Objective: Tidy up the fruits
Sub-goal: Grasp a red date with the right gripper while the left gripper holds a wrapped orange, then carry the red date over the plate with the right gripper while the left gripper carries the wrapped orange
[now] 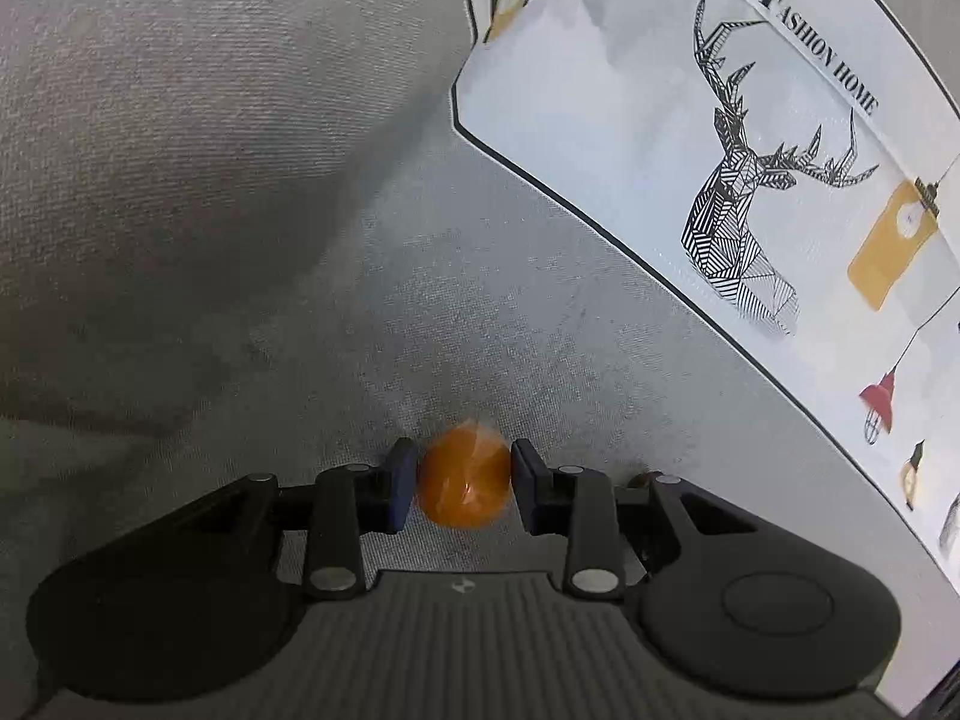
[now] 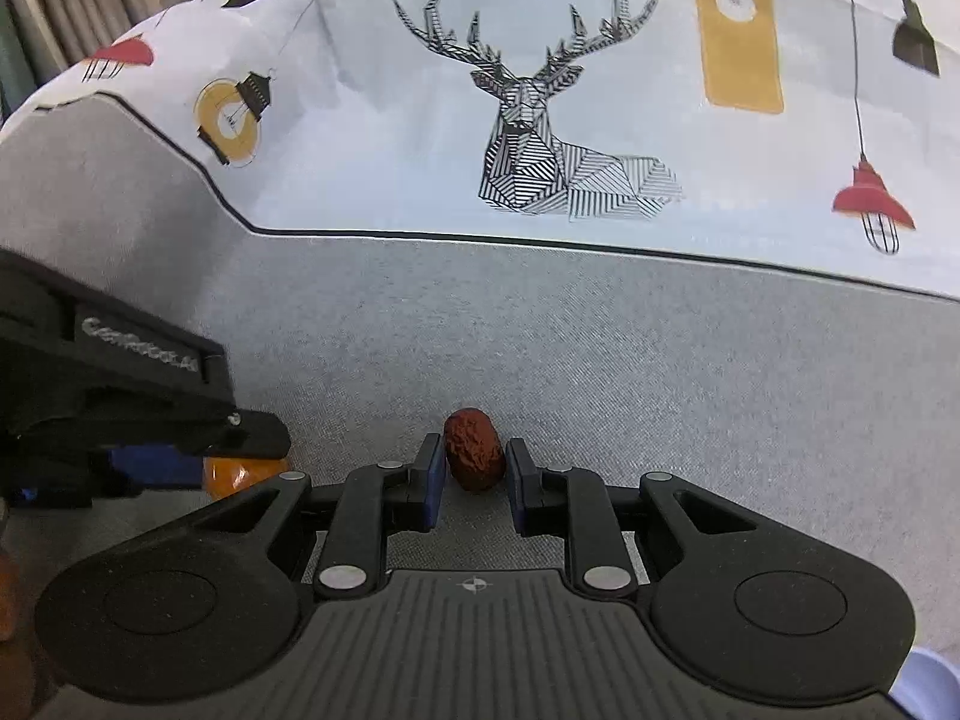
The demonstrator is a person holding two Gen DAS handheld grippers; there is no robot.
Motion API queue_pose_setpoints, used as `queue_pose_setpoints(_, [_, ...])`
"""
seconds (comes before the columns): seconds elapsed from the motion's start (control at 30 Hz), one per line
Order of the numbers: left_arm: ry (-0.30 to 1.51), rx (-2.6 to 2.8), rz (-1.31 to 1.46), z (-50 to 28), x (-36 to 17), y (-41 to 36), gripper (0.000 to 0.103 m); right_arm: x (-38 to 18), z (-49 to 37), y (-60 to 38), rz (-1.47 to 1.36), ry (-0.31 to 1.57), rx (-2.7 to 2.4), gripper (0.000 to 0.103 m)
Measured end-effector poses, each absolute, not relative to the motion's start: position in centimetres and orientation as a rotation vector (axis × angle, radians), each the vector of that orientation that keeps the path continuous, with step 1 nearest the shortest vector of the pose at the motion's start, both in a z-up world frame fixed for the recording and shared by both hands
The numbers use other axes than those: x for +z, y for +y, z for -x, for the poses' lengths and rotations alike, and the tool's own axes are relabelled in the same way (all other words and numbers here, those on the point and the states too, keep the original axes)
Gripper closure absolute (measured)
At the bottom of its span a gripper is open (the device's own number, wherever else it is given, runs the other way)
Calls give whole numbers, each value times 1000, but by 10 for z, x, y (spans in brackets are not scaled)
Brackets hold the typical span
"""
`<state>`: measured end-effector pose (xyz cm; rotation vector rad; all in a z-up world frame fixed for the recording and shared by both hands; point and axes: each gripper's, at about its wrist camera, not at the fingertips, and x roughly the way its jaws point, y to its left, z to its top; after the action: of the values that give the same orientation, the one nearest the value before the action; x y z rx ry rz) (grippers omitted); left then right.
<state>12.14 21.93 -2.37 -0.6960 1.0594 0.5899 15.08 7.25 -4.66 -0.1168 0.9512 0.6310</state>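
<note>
Jaws clamp orange fruit (image 1: pixel 463 477); red date (image 2: pixel 474 450)

cloth (image 2: pixel 600 138) — "FASHION HOME" | left tool (image 2: pixel 138 354) — "GenRobot.AI", blurred

The orange fruit (image 1: pixel 463 476) is showing a glossy, even orange between dark blue pads (image 1: pixel 401 483) on the black left gripper (image 1: pixel 463 480). The wrinkled fruit (image 2: pixel 474 449) is showing a dull reddish brown against the right gripper (image 2: pixel 474 468) (also black, with blue pads). The cloth's border (image 2: pixel 540 330) is looking speckled grey, edged by a thin black line. Its white centre (image 2: pixel 390 138) is carrying a black line-drawn stag (image 2: pixel 540 138), yellow and red lamps, and black lettering.
</note>
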Motion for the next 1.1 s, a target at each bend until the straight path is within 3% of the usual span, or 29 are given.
queue_pose_setpoints(0.47, [1036,592,646,-123,-21,217,66,-38,-150,73,145,894,664,81])
queue_pose_setpoints(0.8, [887,546,550,-119,16,194,66,23,-142,35,89,732,658,81])
queue_pose_setpoints(1.1, [741,384,379,-99,64,135,66,80,-99,-63,-8,666,630,81])
